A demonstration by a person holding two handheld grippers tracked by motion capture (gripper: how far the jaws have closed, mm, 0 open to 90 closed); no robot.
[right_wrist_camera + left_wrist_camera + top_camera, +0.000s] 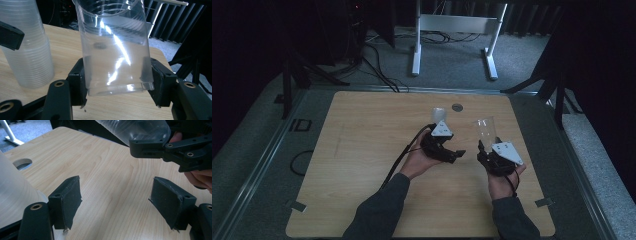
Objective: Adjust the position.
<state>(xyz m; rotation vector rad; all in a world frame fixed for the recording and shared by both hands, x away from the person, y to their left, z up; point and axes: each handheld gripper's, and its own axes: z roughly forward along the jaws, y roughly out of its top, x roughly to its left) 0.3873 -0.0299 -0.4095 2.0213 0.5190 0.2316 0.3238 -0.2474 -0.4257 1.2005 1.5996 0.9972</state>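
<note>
1. A stack of clear ribbed plastic cups (27, 52) is standing on the light wooden table (362, 150), toward its far edge.
2. A single clear plastic cup (115, 47) is sitting right of the stack, nearer the table's right edge.

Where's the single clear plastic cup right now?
In the high view the clear cup is right of centre, gripped near its base by the right claw above the wooden table, with the stack of cups to its left.
</note>
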